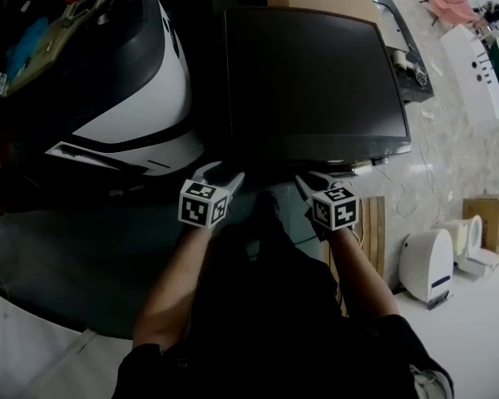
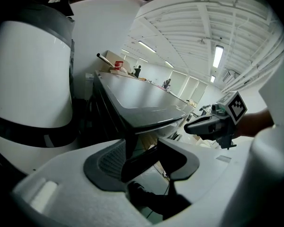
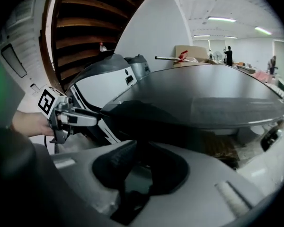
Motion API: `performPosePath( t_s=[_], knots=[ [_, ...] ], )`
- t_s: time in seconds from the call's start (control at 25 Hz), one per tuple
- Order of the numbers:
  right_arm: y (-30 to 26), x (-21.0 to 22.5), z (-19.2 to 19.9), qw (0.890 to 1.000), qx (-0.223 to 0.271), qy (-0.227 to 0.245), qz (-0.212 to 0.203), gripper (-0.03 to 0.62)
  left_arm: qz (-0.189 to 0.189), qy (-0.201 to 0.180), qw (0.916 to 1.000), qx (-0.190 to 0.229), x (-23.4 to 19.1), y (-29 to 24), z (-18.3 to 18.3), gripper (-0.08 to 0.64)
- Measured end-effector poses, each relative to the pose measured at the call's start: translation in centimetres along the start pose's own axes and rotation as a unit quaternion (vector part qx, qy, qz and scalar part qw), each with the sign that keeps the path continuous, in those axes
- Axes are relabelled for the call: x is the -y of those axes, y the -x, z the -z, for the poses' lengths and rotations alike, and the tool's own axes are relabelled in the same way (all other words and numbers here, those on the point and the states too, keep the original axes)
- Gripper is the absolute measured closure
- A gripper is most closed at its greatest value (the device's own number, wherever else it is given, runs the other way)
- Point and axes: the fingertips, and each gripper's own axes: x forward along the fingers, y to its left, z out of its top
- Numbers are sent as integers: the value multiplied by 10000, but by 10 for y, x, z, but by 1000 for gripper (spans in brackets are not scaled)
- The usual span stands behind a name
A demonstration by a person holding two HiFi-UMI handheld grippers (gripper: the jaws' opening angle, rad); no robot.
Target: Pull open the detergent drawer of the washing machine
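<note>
The dark washing machine [image 1: 316, 81] has its detergent drawer somewhere on the shadowed front, where it cannot be made out. The left gripper [image 1: 220, 174] and right gripper [image 1: 314, 179] hover there, jaws apart and clamping nothing. This looks like the approach step; the next move calls for gripping the drawer and pulling back.

floor right: white unit [image 1: 426, 264] | just beyond: cardboard box [image 1: 485, 212] | far corner: pink cloth [image 1: 453, 7]
</note>
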Motion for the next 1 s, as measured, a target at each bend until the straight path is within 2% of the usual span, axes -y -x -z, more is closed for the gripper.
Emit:
performPosePath(
  t_s=[0.08, 0.2, 0.56, 0.76, 1.0],
  knots=[
    [9, 13, -5, 9997, 111, -162, 168, 483, 2, 58, 10000, -20, 2, -1, 5, 344],
    [11, 20, -13, 9992, 252, -212, 207, 471, 7, 43, 10000, -20, 4, -3, 4, 344],
    [-2, 14, -16, 9997, 147, 48, 182, 468, -115, -130, 9998, -91, 6, -8, -1, 344],
    [1, 9, -13, 9994, 117, 310, 94, 484, -101, -372, 9990, -235, 8, -5, 4, 364],
    [11, 3, 2, 9997, 87, 222, 51, 488, -69, -251, 9995, -198, 17, 4, 15, 376]
  ],
)
